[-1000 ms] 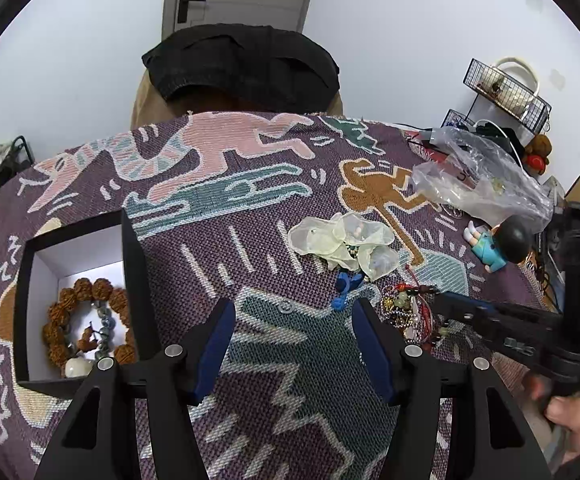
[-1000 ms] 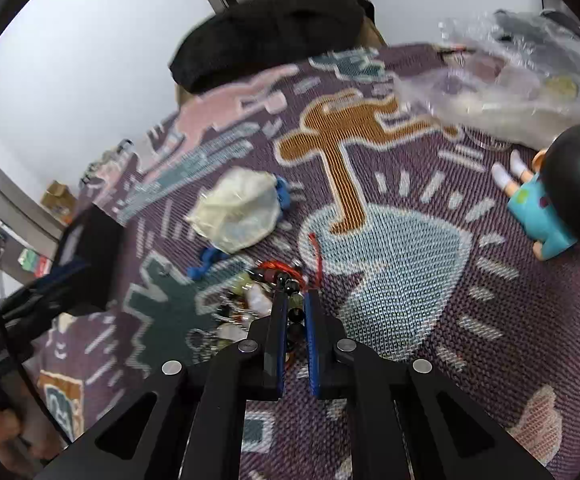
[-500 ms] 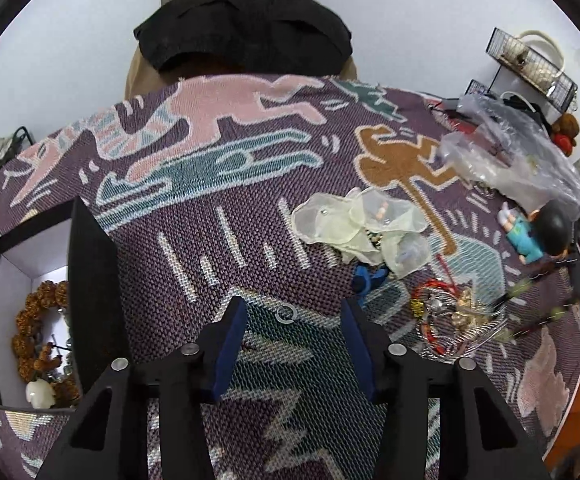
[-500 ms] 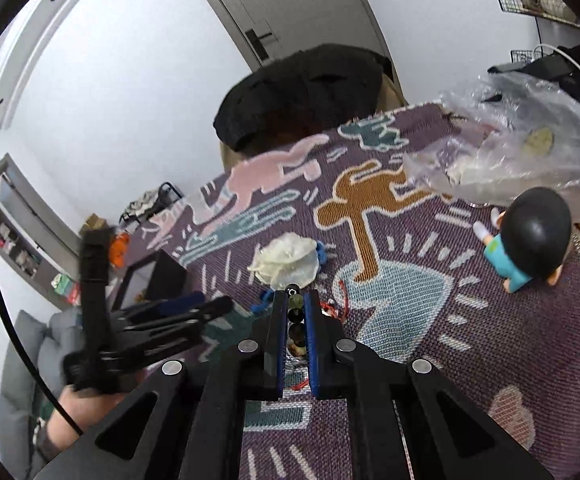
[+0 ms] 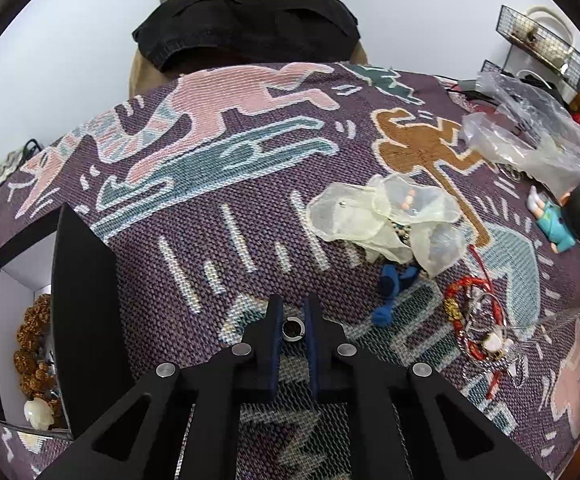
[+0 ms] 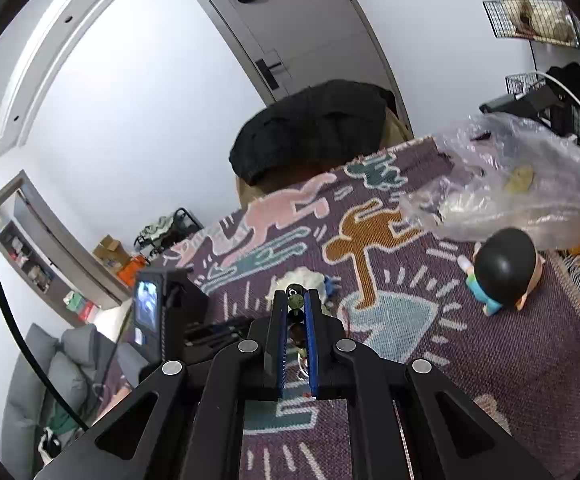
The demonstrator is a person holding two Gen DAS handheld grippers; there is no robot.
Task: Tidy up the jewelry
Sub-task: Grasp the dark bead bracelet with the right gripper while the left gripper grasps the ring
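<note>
left tongs [image 5: 292, 312]: jaws have just been closing and now pinch a small silver ring [image 5: 292, 327] that lies on the woven cloth, blue pads at either side of it.
right tongs [image 6: 297, 300]: lifted above the desk, clenched on a beaded bracelet [image 6: 296, 301]; dark and green beads show between the blue pads, the rest of the strand hangs below, blurred.
jewelry pile [image 5: 480, 330]: red cord, gold bead, pale charms and thin wire loops tangled on the cloth, to the right of the left tongs, apart from them.
blue piece [image 5: 390, 295]: lies between the ring and the sheer pouches.
sheer pouches [image 5: 386, 218]: pale, crumpled, heaped just beyond the blue piece.
black box [image 5: 81, 320]: open, white inside, at the left edge of the desk; brown knobbly beads [image 5: 33, 344] and a white bead inside it.
desk cloth [image 5: 217, 184]: purple weave with pink, teal and brown figures.
toy figure [image 5: 566, 220]: lies on its side at the right.
plastic bag [image 5: 530, 136]: clear, crumpled, beyond the toy.
far edge: black garment [image 5: 249, 24] draped over a chair back, grey door and white wall behind, wire shelf [image 5: 542, 44] on the right wall.
</note>
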